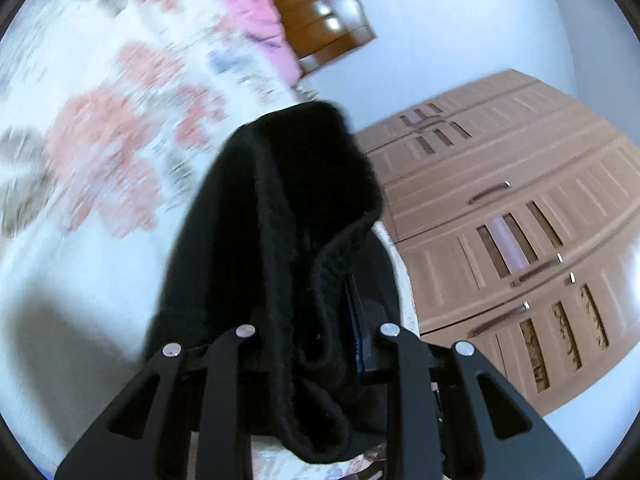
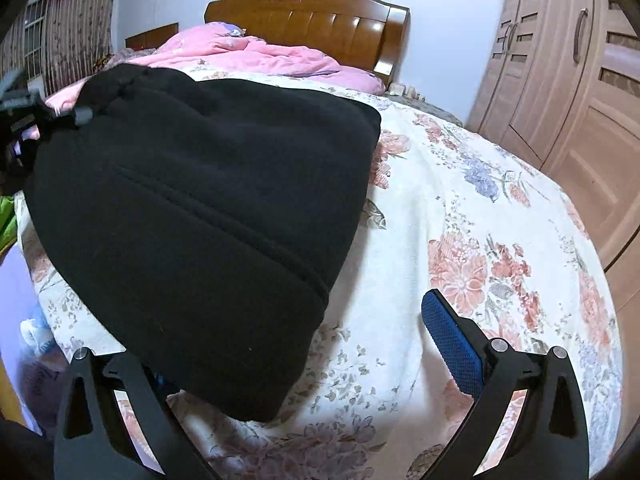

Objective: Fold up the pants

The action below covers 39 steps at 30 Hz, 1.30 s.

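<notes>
While the right gripper (image 2: 320,364) stands wide open and empty, black pants (image 2: 192,220) lie folded on the floral bedspread (image 2: 480,240) at 10 o'clock; the left gripper (image 1: 316,340) clamps a pants edge.

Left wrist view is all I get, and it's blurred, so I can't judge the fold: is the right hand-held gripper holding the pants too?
Observer: No. The right hand-held gripper is open, nothing clamped; the black pants drape over its left finger.
Operator: Are the pants spread on the bed?
Observer: They lie bunched on the floral bedspread.
Operator: Where does my left grip sit?
Observer: The left hand-held gripper pinches the pants' far left corner.
</notes>
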Tool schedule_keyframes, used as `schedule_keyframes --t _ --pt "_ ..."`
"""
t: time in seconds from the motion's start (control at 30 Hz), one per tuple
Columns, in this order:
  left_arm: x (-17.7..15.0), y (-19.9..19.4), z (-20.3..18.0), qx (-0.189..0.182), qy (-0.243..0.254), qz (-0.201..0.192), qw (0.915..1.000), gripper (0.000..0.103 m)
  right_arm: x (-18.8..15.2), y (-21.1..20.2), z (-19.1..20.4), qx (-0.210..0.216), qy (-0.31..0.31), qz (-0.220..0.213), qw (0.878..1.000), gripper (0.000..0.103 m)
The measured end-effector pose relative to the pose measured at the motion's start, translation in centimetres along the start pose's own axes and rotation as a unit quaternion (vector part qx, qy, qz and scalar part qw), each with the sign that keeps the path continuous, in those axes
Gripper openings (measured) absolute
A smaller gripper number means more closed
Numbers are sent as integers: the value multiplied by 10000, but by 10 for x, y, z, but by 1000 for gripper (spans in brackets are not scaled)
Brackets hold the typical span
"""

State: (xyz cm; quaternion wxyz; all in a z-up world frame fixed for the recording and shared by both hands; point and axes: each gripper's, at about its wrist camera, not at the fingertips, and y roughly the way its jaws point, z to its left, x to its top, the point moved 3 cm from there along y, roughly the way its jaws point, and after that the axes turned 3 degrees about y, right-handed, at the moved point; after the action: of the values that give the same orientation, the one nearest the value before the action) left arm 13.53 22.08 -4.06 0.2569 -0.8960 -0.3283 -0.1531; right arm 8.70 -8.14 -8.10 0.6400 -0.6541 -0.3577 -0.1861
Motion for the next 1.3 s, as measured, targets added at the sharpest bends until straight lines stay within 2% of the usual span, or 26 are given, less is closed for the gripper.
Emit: schedule_keyframes --t 0.1,0.17,0.27,0.3,0.33,0.37,0.43,0.5,0.53,0.6,0.67,0.7,0.73,0.8,0.83,0.87,0.9,1.0,1.03,1.07,1.1,1.17,1.23,1.3 --pt "6 -14 -42 -66 513 -216 9984 24 0 2 -6 -78 14 15 10000 98" --pt "5 -22 -52 -23 659 -314 9973 24 1 6 0 -47 26 92 9999 98" --pt "-6 -17 -11 236 271 -205 9991 24 1 10 -3 28 102 125 9999 98" --pt "-11 -14 7 247 12 -139 9996 25 1 11 -4 57 124 139 9998 98" --pt "-19 -12 24 80 -250 -151 9995 26 1 12 -5 95 140 163 9997 98" --pt "-23 -16 28 -162 -299 -288 9990 30 1 13 -6 107 144 168 9997 98" --pt "-23 -26 19 -24 -140 -401 9991 41 0 14 -8 104 147 204 9996 98" --pt "-19 -42 8 402 99 -652 9970 82 1 14 -7 133 159 224 9995 98" --pt "-14 -63 -6 809 357 -1043 9906 85 0 14 -7 156 179 226 9995 98" --pt "-1 -81 -33 871 844 -1297 9841 88 -1 16 -9 243 266 245 9991 98" --pt "11 -74 -51 699 1120 -1062 9855 88 -1 17 -11 316 336 258 9986 98" --pt "19 -59 -57 423 1141 -698 9901 87 -2 17 -11 330 342 253 9985 98" --pt "23 -49 -55 421 1070 -511 9921 84 -2 17 -11 345 344 247 9985 98" --pt "27 -20 -48 853 1054 -157 9906 65 -3 16 -11 358 363 243 9984 98" --pt "29 -5 -40 1173 1075 -5 9873 59 -4 16 -12 371 382 244 9983 98" --pt "28 6 -31 1274 1008 177 9866 32 -5 15 -11 379 393 245 9982 98" --pt "22 11 -25 1297 992 302 9861 20 -5 15 -12 414 400 247 9980 98" --pt "8 -6 -8 1633 943 118 9820 6 -6 17 -15 562 492 288 9968 98" --pt "5 -17 -1 1578 754 77 9846 5 -7 18 -16 608 552 303 9962 98" --pt "5 -23 2 1557 667 54 9855 0 -7 19 -17 628 580 308 9959 98" --pt "4 -29 3 1685 703 18 9832 0 -7 19 -18 653 614 315 9955 98" --pt "8 -33 7 2158 866 -42 9726 0 -8 20 -19 697 658 329 9949 98" --pt "12 -43 11 2324 757 -143 9696 0 -8 19 -19 714 682 381 9944 98" --pt "17 -47 -7 2522 1022 -218 9620 3 -6 14 -18 701 640 529 9941 98"
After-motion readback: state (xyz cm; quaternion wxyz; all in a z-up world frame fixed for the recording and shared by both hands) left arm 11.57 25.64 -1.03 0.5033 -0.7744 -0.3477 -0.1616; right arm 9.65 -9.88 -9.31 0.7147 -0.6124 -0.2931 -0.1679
